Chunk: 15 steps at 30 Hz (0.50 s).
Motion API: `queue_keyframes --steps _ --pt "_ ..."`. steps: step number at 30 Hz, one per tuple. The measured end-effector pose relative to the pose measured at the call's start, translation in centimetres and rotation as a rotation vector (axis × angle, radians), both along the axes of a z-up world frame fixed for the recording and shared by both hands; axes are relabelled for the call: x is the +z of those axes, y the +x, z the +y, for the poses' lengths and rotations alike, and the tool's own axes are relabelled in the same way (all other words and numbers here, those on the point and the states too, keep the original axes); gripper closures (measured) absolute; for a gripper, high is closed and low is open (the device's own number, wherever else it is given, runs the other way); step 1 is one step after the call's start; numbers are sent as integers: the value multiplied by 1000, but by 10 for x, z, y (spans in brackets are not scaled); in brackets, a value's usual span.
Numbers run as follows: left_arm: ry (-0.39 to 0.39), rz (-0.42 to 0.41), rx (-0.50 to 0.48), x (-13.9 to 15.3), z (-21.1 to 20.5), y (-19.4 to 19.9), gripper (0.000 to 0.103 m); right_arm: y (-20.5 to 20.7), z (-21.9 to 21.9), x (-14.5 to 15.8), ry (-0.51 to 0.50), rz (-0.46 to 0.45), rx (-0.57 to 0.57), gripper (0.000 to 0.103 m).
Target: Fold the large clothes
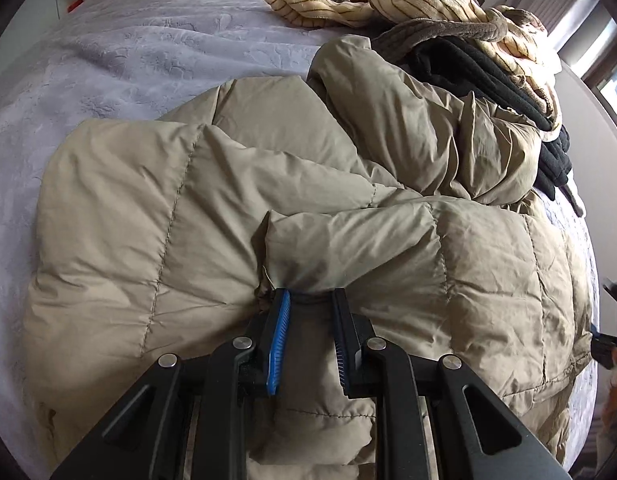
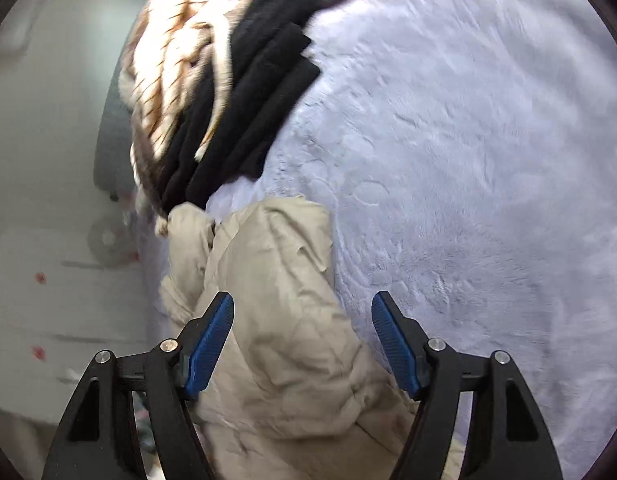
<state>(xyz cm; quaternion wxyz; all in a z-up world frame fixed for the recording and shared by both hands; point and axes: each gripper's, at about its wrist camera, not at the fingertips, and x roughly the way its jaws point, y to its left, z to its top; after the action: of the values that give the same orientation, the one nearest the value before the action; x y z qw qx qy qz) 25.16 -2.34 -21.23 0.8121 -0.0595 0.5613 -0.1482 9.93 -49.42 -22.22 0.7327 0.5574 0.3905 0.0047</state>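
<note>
One fold seems made: in the left wrist view the tan puffer jacket (image 1: 268, 208) lies on the lavender bed (image 1: 120, 52), a panel doubled across its body, and the left tool (image 1: 310, 300) pinches that panel's edge. In the right wrist view the right tool (image 2: 302, 320) hangs apart, empty, over the still-rumpled sleeve (image 2: 276, 280).

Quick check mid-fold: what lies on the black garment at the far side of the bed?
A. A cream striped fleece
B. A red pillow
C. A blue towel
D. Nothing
A: a cream striped fleece is draped over the black garment, both lying beyond the tan jacket on the bed.
</note>
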Motion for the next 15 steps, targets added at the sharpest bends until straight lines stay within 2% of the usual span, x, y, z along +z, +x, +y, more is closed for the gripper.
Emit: queue_keyframes --steps 1,3,5,8,9,11,13,15 --pt "-2 -1 0 0 2 -2 80 8 -3 -14 86 -2 -13 41" --pt "-6 0 -2 0 3 -2 80 28 -3 -26 185 -12 -23 81" --pt "-7 4 -5 -1 4 -2 80 39 1 -10 133 -66 -5 91" --pt "-11 7 -8 -2 6 0 80 47 18 32 -113 -143 120 93" --pt "-13 7 -9 -3 6 0 80 49 28 45 -247 -134 172 94" --pt "-10 3 -11 -3 5 0 80 49 43 51 -416 -83 247 94" --pt "0 -4 -16 -3 4 -1 80 47 40 46 -415 -55 249 90" --pt "8 -4 -20 -3 3 -1 80 44 22 40 -299 -66 181 88"
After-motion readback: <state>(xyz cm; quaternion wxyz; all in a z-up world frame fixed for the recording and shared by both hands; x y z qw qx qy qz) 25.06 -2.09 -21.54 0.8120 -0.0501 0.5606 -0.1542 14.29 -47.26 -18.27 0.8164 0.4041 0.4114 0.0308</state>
